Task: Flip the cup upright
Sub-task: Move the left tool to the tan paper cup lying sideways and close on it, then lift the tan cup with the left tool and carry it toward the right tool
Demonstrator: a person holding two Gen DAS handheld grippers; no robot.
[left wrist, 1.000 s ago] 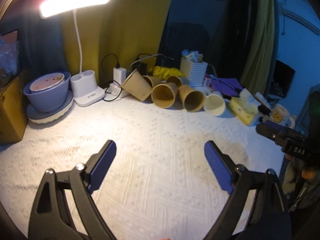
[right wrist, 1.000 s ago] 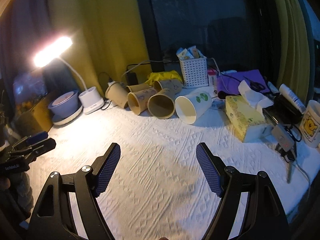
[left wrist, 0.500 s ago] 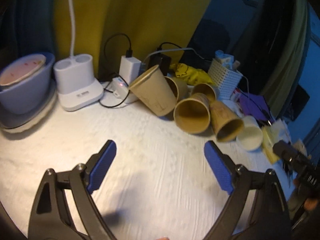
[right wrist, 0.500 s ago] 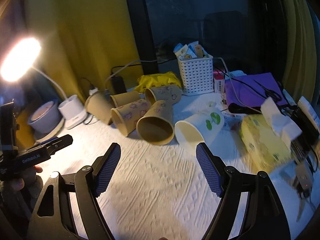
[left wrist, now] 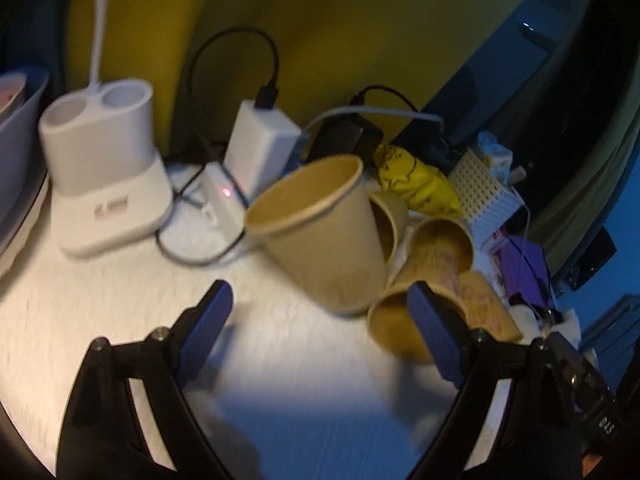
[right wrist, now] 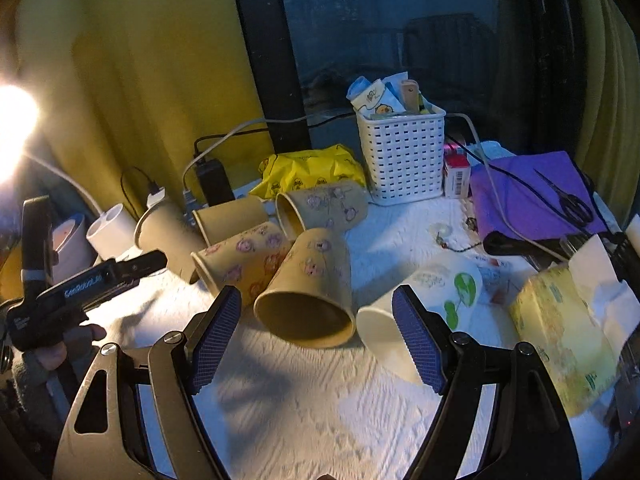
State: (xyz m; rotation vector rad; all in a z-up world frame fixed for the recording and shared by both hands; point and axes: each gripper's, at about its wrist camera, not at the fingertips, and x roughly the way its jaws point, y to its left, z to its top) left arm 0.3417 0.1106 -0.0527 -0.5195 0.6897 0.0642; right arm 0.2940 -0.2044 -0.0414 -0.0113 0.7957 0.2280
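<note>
Several brown paper cups lie tipped in a cluster on the white textured cloth. In the left wrist view the nearest plain brown cup (left wrist: 324, 232) leans with its mouth up-left, just beyond my open, empty left gripper (left wrist: 320, 332). In the right wrist view a brown cup with pink prints (right wrist: 310, 288) lies on its side, mouth toward me, just ahead of my open, empty right gripper (right wrist: 316, 340). A white cup with green leaves (right wrist: 424, 304) lies beside it, partly behind the right finger. The left gripper (right wrist: 80, 284) shows at the left.
A white lamp base (left wrist: 104, 172), charger and cables (left wrist: 256, 140) stand at the back left. A white basket (right wrist: 400, 152), yellow bag (right wrist: 312, 172), purple folder with scissors (right wrist: 532, 196) and a yellow tissue pack (right wrist: 560, 332) crowd the back and right.
Both grippers have moved forward toward the cup cluster, so the cups look much larger and closer. Both stay open.
</note>
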